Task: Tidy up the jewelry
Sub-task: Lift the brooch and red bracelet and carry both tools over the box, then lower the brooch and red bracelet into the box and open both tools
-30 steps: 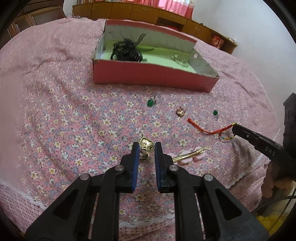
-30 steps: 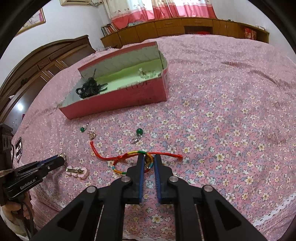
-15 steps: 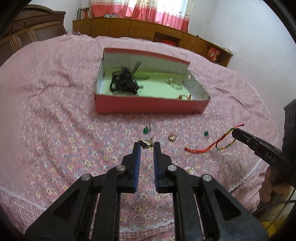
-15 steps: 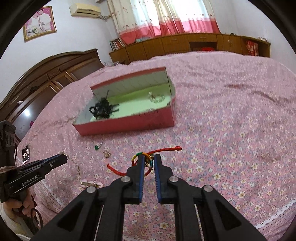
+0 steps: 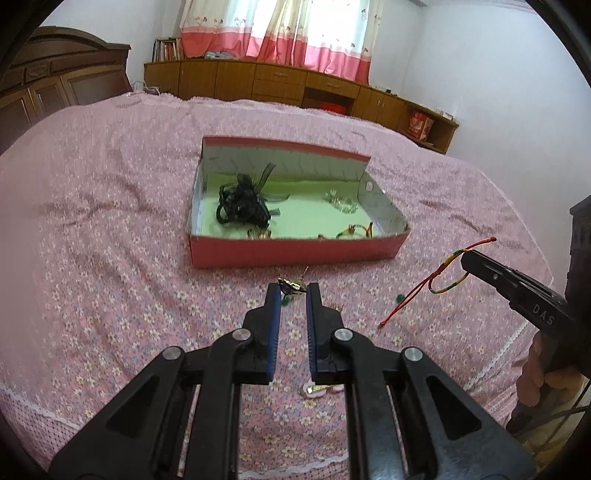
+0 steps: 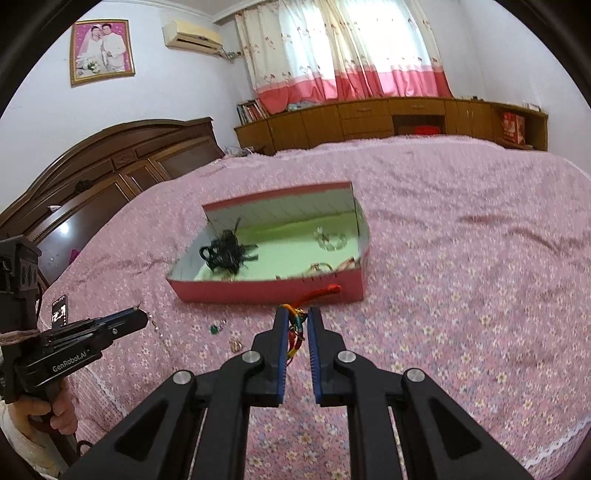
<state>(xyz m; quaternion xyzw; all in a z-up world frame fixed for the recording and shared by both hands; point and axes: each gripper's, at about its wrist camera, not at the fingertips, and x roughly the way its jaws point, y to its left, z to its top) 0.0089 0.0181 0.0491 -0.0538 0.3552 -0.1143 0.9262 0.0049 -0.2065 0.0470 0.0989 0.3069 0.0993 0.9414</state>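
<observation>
Red box, pale green floor; pink floral bedspread; red-yellow-green cord bracelet.

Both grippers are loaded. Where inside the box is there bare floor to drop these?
Open green floor lies mid-box, between the black hair tie bundle and the clear bracelet. The near wall of the pink box is crowded: small gold pieces and a bangle.

Box on bed; hair tie inside; earrings before it.

A framed wedding photo hangs beside an air conditioner near pink-hemmed curtains.
</observation>
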